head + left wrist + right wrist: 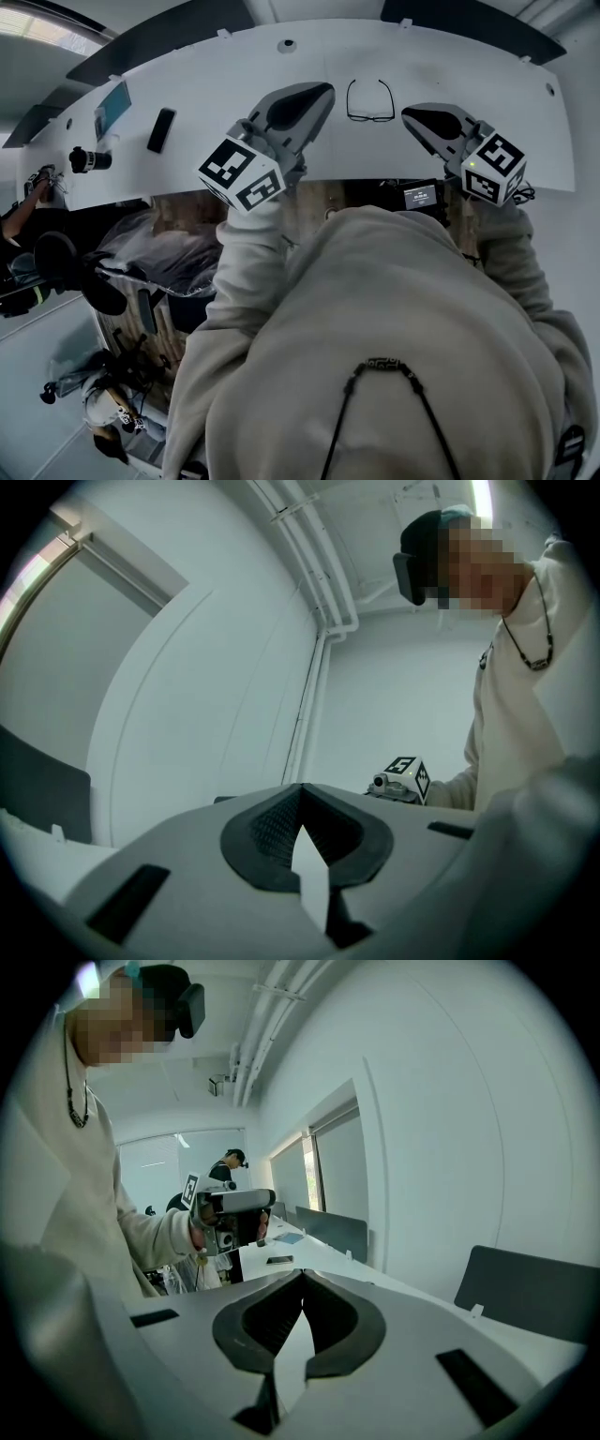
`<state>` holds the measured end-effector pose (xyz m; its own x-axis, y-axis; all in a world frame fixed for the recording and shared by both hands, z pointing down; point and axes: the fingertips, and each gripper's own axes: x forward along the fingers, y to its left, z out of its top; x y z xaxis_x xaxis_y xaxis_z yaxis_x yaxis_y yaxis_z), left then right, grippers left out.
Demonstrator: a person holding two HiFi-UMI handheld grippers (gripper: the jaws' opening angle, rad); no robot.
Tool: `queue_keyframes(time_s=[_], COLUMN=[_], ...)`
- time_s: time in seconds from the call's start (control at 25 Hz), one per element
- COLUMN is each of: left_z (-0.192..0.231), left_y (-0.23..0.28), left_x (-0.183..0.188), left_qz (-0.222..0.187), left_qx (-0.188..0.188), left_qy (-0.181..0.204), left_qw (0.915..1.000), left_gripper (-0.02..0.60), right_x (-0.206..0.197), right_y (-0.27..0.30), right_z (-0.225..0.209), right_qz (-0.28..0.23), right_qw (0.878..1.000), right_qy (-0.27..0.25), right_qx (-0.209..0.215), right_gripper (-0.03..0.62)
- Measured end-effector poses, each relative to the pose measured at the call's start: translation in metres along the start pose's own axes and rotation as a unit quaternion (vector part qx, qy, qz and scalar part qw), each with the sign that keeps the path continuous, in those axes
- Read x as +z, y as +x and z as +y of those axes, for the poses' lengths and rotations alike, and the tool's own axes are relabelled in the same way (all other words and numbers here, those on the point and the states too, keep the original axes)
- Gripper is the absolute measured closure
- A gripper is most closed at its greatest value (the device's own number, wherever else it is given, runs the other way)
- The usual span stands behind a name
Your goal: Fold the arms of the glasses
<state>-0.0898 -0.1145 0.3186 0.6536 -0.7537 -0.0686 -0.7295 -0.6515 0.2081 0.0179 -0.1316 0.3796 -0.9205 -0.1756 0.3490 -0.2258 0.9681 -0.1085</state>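
Note:
A pair of black-framed glasses lies on the white table with both arms unfolded, pointing away from me. My left gripper hovers just left of the glasses, shut and empty. Just right of them my right gripper is also shut, holding nothing. In the left gripper view the shut jaws point across toward the right gripper's marker cube. The right gripper view shows shut jaws and the left gripper beyond. Neither gripper view shows the glasses.
A black phone, a blue-screened device and a small camera lie on the table's left part. A small round fitting sits at the far edge. Dark chairs stand behind the table. Another person is at far left.

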Motion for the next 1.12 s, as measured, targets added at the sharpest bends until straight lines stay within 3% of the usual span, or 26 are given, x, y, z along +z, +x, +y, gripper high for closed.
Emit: queue_keyframes(time_s=[0.48,0.72,0.96,1.12], left_z=[0.004,-0.003,-0.004,0.004], left_y=[-0.002,0.008,0.013,0.011], left_x=[0.006,0.000,-0.007,-0.010], left_qz=[-0.011,-0.006,-0.002,-0.003], left_qx=[0.004,-0.014,-0.011,0.011], left_qy=[-0.006,-0.007,-0.015,-0.026], left_qw=[0.9999,0.9999,0.9998,0.9996], left_gripper=[0.577,0.577,0.577,0.577], right_x=[-0.001,-0.009,-0.043,-0.076], right_y=[0.006,0.011,0.023,0.035], right_z=[-0.001,-0.005,-0.019,-0.032], right_qz=[0.009,0.035,0.096,0.153], right_qw=[1.000,0.999,0.995,0.986], right_qy=[0.000,-0.011,-0.030,-0.044], right_qx=[0.012,0.014,0.026,0.043], right_gripper=[0.574,0.574,0.572,0.572])
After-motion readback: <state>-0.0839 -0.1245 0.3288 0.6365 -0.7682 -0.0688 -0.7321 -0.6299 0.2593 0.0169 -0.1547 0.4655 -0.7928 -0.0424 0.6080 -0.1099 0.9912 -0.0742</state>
